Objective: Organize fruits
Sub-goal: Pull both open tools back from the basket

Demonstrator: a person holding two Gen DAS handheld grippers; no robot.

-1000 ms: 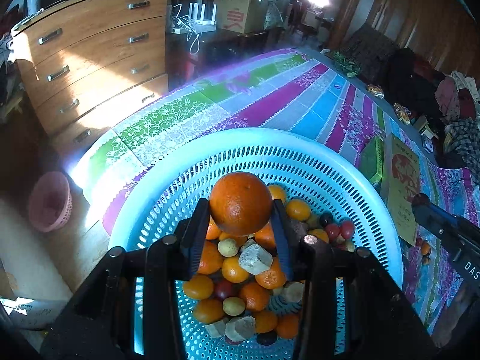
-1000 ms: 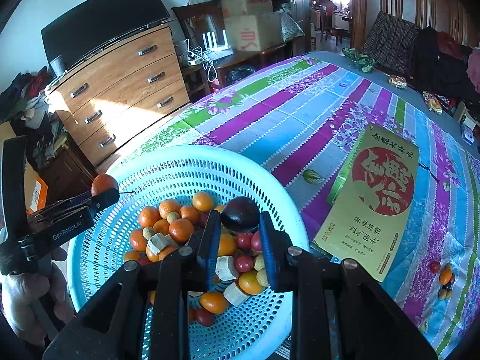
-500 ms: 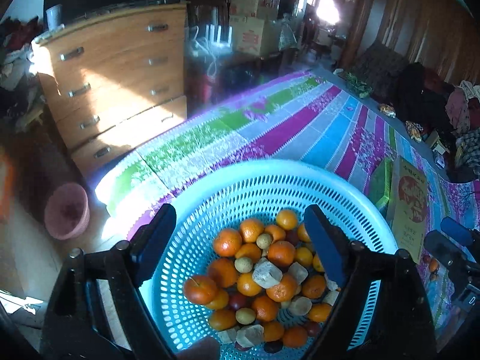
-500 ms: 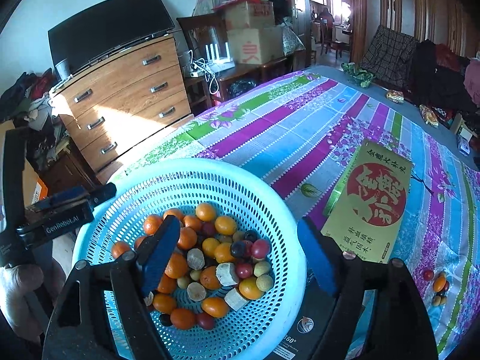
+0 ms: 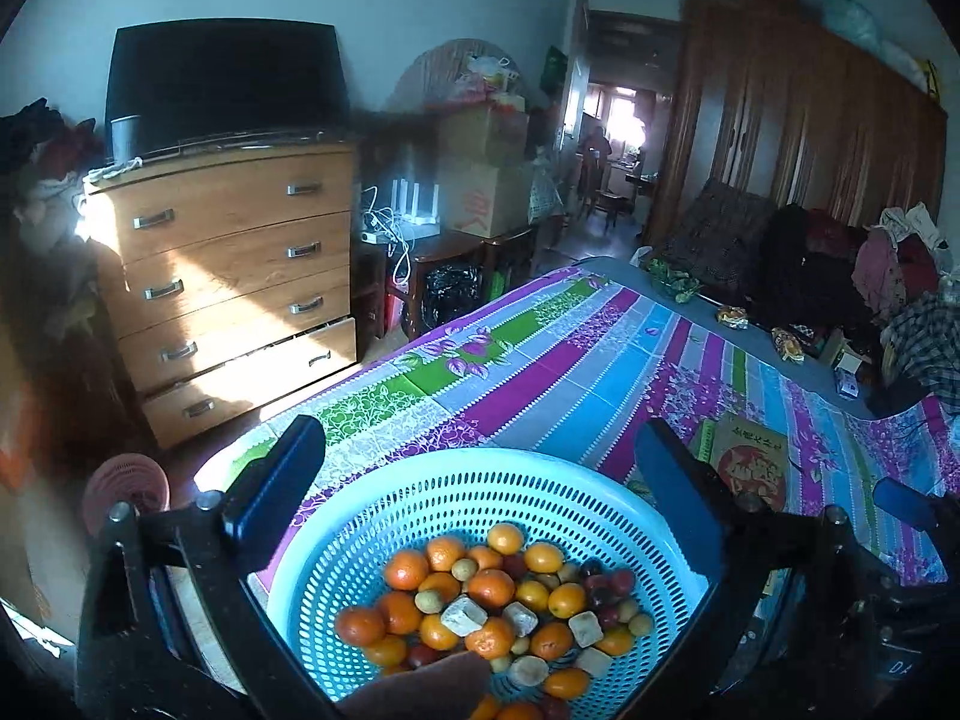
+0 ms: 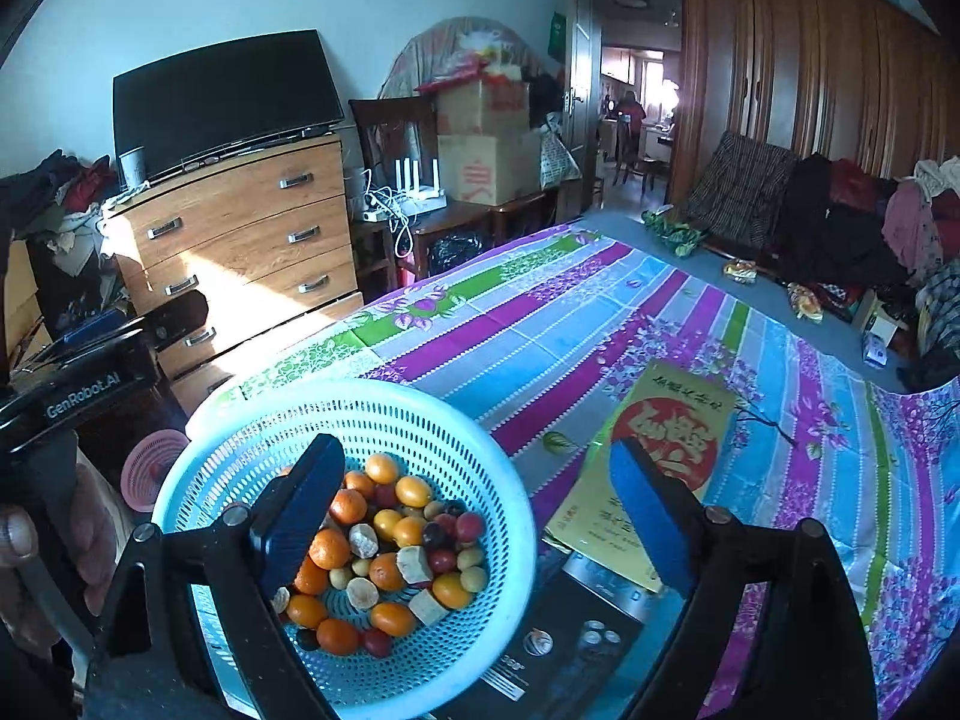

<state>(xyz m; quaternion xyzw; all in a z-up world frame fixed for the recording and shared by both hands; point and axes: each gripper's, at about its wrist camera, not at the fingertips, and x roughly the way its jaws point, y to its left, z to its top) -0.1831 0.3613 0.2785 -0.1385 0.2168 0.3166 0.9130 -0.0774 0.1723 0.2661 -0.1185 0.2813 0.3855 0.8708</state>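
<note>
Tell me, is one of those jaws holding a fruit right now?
No. Both the left gripper and the right gripper stand wide open with nothing between them; the fruit lies in the blue basket.

Landmark: basket [image 6: 252, 450], standing at the near corner of the counter [image 6: 600, 324]. In the basket: a heap of fruit [image 6: 384, 546] on its floor. Right of the basket, just beside it: a flat box [image 6: 666, 456] lying on the counter. Left of the basket and lower: a small bin [image 6: 150, 468] on the floor. Behind the basket, well apart: a chest of drawers [image 6: 240, 240]; on the chest, a television [image 6: 222, 96]. Right of the chest: stacked cardboard boxes [image 6: 486, 138].
</note>
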